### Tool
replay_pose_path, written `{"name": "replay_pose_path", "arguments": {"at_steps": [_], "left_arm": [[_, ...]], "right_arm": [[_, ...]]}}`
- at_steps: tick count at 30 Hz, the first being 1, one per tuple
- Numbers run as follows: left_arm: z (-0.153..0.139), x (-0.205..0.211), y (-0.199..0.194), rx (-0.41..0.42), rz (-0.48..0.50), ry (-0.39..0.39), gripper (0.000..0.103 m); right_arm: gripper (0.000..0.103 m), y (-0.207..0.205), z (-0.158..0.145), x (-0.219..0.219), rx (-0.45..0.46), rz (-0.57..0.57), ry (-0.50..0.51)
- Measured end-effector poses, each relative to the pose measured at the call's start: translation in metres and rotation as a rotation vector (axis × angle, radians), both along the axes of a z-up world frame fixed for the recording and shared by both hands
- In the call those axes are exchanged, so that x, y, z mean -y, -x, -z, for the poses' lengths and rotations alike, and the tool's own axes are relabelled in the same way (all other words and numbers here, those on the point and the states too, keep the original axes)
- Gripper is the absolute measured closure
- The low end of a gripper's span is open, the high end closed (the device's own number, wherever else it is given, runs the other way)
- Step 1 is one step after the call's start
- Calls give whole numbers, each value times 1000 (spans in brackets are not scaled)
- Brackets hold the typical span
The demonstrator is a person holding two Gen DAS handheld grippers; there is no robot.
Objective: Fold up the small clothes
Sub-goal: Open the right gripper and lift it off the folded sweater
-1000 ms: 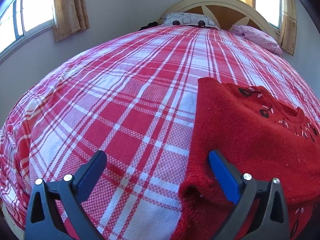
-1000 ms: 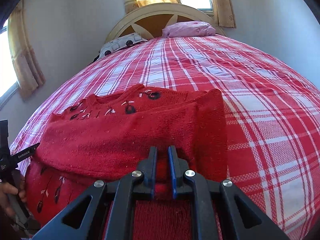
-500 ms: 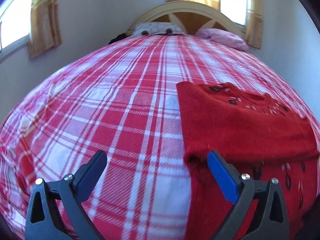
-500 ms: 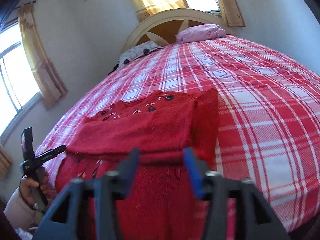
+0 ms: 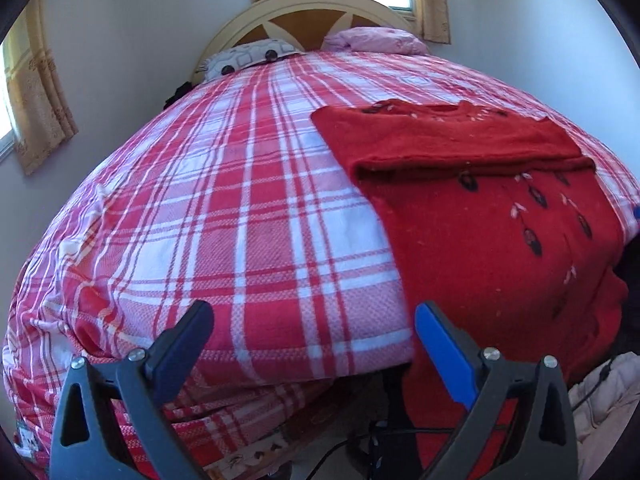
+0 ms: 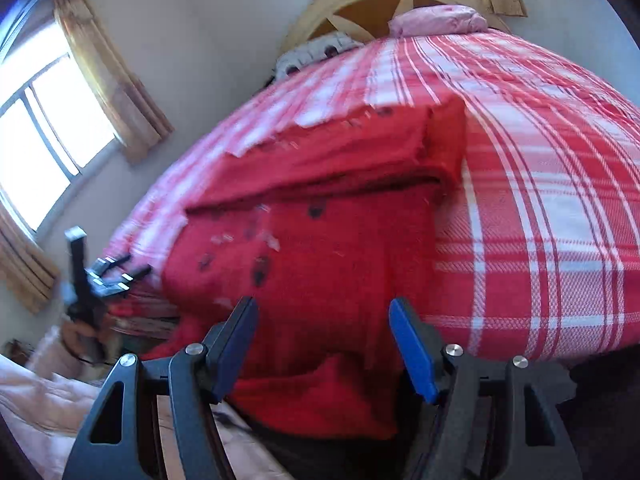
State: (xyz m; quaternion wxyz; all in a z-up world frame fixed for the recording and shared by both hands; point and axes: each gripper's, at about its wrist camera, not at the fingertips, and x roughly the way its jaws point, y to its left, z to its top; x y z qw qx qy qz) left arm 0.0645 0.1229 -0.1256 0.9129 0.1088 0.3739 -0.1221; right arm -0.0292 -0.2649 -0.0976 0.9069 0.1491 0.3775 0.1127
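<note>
Both grippers have withdrawn past the near bed edge. Left gripper (image 5: 312,336) and right gripper (image 6: 322,340) hover with jaws apart, holding nothing. Red sweater (image 5: 492,216), sleeves folded across, drapes over the plaid bedspread (image 5: 224,208); pillows (image 5: 376,38) lie far.

Home bedroom: bed (image 5: 248,216), pillows (image 5: 376,38), curtains (image 6: 116,76).

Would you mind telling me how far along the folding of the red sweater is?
Done: the red sweater has its sleeves folded across the chest, lying on the plaid bed. In hand: nothing; the left gripper and right gripper are both open. Left: the lower half hangs over the bed edge, not yet folded up.
</note>
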Motion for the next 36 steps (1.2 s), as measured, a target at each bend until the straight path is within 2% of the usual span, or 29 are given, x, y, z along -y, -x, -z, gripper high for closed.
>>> {"name": "replay_pose_path", "arguments": {"at_steps": [4, 6, 8, 10, 13, 15, 17, 19, 21, 25, 27, 31, 33, 36], "left_arm": [[-22, 4, 7, 41, 47, -56, 0], [-45, -6, 17, 94, 82, -118, 0], [-71, -23, 27, 148, 89, -153, 0], [-102, -50, 32, 188, 55, -137, 0], [-150, -99, 42, 228, -44, -47, 0], [-164, -118, 53, 247, -71, -14, 0], [-168, -131, 67, 277, -89, -6, 0], [-163, -134, 75, 287, -88, 3, 0], [-147, -130, 79, 262, -70, 24, 0], [-111, -100, 71, 206, -3, 9, 0], [-97, -85, 67, 172, 29, -4, 0], [-75, -59, 63, 118, 97, -20, 0], [-70, -54, 66, 100, 114, -10, 0], [-62, -52, 63, 69, 114, 14, 0]], "right_arm": [[34, 22, -49, -9, 105, -44, -36], [34, 39, -77, -8, 163, -66, -65], [34, 54, -103, -8, 214, -64, -49], [34, 75, -132, 0, 279, -54, -39], [34, 110, -178, 20, 395, -17, -71], [34, 124, -194, 29, 413, -2, -89], [34, 135, -198, 31, 418, 9, -67], [34, 134, -186, 22, 399, 10, -12], [34, 126, -165, 11, 348, -23, 29], [34, 74, -87, -16, 146, -41, 140], [34, 46, -41, -20, 30, -32, 141], [34, 13, 27, -17, -120, -41, 108], [34, 3, 49, -19, -177, -54, 93], [34, -4, 73, -25, -222, -67, 149]]}}
